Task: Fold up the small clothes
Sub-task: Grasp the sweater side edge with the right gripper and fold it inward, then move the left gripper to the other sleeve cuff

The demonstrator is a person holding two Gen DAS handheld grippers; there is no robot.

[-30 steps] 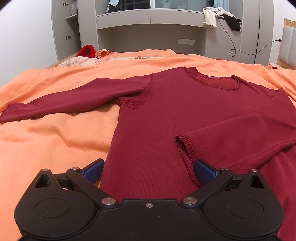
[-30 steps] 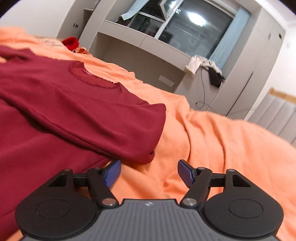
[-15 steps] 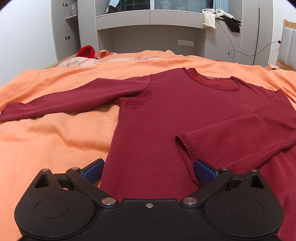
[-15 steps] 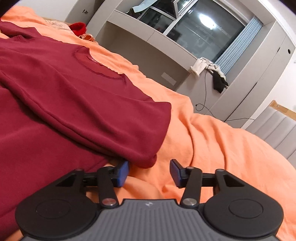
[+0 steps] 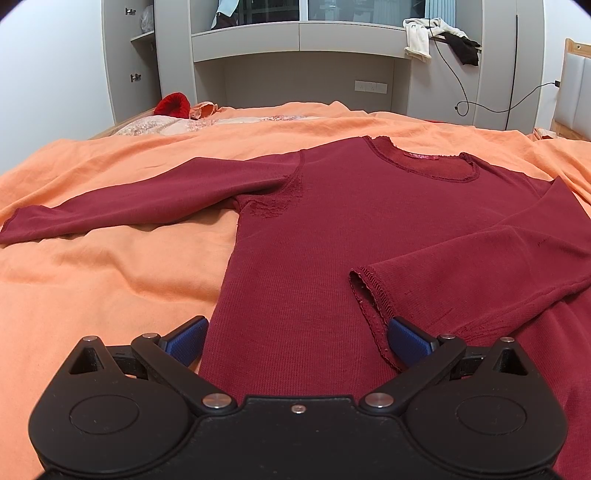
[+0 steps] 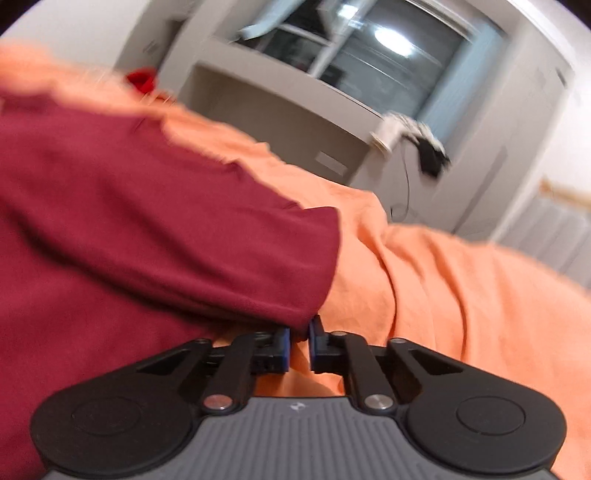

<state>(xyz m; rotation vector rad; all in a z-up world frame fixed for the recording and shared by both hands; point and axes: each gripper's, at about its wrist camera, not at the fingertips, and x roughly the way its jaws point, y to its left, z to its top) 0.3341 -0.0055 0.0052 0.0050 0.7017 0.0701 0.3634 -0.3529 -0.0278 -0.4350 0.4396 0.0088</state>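
Observation:
A dark red long-sleeved top [image 5: 332,236] lies flat on the orange bed cover [image 5: 110,280]. Its left sleeve [image 5: 129,203] stretches out to the left. Its right sleeve [image 5: 480,266] is folded across the body, cuff near the middle. My left gripper [image 5: 295,341] is open, its blue pads on either side of the top's lower part. In the right wrist view my right gripper [image 6: 299,339] is shut on the folded corner of the top [image 6: 184,229] at its right edge, just above the orange cover [image 6: 461,295]. That view is blurred.
A red hat [image 5: 171,105] and patterned bedding [image 5: 207,123] lie at the far end of the bed. Grey cabinets and shelves [image 5: 295,55] stand behind, with clothes [image 5: 439,33] and a cable hanging. A padded headboard [image 5: 576,96] is at the far right.
My right gripper has moved in on the top's folded right edge and closed on it. The left gripper and the top's left side have stayed still.

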